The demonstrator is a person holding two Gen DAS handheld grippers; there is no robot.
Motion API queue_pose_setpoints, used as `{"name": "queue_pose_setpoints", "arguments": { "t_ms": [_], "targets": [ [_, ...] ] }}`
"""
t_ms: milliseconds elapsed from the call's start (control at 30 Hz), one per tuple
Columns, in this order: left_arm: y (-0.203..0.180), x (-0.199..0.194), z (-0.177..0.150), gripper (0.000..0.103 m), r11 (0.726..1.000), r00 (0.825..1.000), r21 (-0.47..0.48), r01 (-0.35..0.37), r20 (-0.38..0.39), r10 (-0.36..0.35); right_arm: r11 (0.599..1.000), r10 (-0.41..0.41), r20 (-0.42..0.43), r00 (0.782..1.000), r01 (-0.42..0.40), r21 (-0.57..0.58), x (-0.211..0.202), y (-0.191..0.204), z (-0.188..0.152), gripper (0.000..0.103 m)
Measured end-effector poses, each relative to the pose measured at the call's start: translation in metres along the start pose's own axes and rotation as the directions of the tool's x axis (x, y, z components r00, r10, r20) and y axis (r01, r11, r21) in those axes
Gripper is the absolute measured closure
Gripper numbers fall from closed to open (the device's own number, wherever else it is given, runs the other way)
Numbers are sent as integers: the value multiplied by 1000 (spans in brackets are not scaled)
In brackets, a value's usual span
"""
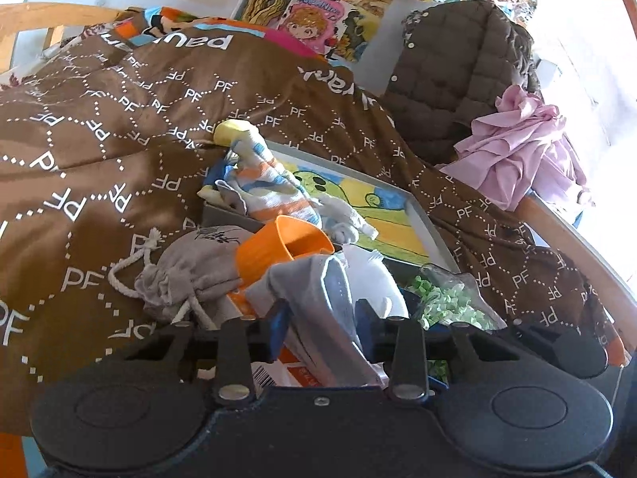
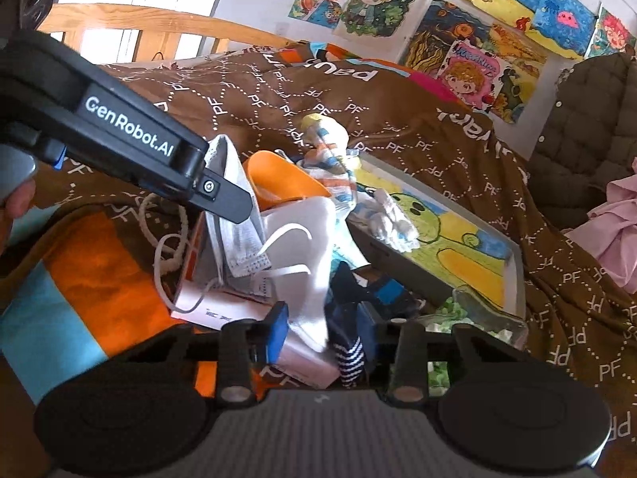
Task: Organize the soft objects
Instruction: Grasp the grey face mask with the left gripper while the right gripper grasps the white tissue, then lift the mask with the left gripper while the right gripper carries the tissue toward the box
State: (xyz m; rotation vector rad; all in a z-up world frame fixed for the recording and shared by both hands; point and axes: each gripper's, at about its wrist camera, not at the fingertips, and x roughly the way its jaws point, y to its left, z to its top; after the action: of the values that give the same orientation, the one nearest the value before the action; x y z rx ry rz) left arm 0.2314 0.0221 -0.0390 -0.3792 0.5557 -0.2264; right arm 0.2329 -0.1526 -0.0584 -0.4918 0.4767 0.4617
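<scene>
Claws gripping soft items over a cluttered bed

Brown bedspread [image 1: 119,127] stretches ahead of both claws. Left claw [image 1: 322,332] is narrowed onto a grey face mask [image 1: 318,294]; right claw [image 2: 324,332] pinches white cloth [image 2: 314,255], seemingly mid-pickup. Next probably calls for lifting clear. Framed drawing [image 1: 382,215], striped sock [image 1: 270,183], orange cup [image 1: 278,247], drawstring pouch [image 1: 187,271] crowd just beyond.

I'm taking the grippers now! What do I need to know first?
Left gripper: shut on the face mask.
Right gripper: seems shut on a white cloth, with a striped sock also between the pads.
Pile: grey pouch, orange cup and stuffed striped toy are jumbled by the tray.
Done: nothing looks sorted yet.
Left: place both held items, then the rest.
</scene>
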Motion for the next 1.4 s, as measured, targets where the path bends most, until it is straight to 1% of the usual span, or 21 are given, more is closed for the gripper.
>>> {"name": "queue_pose_setpoints", "arguments": {
  "t_ms": [133, 200, 233, 267, 300, 333, 367, 400, 500, 567, 633, 733, 933, 1067, 1233, 1400],
  "targets": [
    [4, 0, -1, 68, 999, 1000, -32, -11, -11, 10, 1000, 15, 1, 1000, -15, -3, 2, 3, 1, 61],
    [5, 0, -1, 67, 999, 1000, -41, -16, -13, 16, 1000, 17, -10, 1000, -17, -4, 5, 5, 0, 63],
    [6, 0, 0, 67, 999, 1000, -47, -12, -12, 12, 1000, 18, -14, 1000, -18, -5, 6, 5, 0, 68],
    [6, 0, 0, 67, 999, 1000, -50, -7, -15, 6, 1000, 16, -16, 1000, -16, -7, 6, 6, 0, 75],
    [6, 0, -1, 67, 999, 1000, -47, -3, -20, 2, 1000, 11, -17, 1000, -11, -9, 7, 7, -1, 77],
    [5, 1, -1, 74, 999, 1000, -40, -2, -27, 1, 1000, 9, -16, 1000, -9, -6, 6, 6, -1, 80],
    [4, 2, -1, 86, 1000, 999, -29, -4, -33, 3, 1000, 9, -12, 1000, -9, 0, 5, 5, 0, 83],
    [3, 2, -2, 89, 1000, 999, -19, -5, -38, 4, 1000, 9, -8, 1000, -9, 6, 4, 5, 0, 85],
    [2, 1, -3, 93, 1000, 999, -13, 4, -34, -5, 1000, -5, 1, 1000, 5, 12, 0, 3, 3, 95],
    [1, 0, -3, 96, 1000, 1000, -5, 7, -26, -7, 1000, -21, -2, 1000, 21, 13, -3, 2, 5, 98],
    [0, -1, -4, 100, 1000, 1000, 7, 2, -18, -2, 1000, -28, 6, 1000, 28, 14, -8, 1, 7, 99],
    [-2, -8, -4, 101, 1000, 1000, 13, 1, 0, -1, 999, -47, 36, 998, 47, 3, -21, 2, 11, 100],
    [-10, -40, -4, 102, 999, 998, 30, 11, 55, -13, 997, -80, 106, 991, 78, 19, -59, 1, 13, 100],
    [-23, -67, -6, 102, 997, 993, 71, 29, 111, -36, 992, -103, 160, 982, 90, 83, -90, -8, 13, 100],
    [-42, -93, -11, 102, 992, 984, 118, 55, 163, -74, 977, -148, 210, 966, 110, 184, -126, -24, 7, 100],
    [-62, -118, -15, 102, 988, 979, 149, 43, 192, -71, 961, -183, 262, 948, 116, 250, -152, -37, 3, 99]
  ]
}}
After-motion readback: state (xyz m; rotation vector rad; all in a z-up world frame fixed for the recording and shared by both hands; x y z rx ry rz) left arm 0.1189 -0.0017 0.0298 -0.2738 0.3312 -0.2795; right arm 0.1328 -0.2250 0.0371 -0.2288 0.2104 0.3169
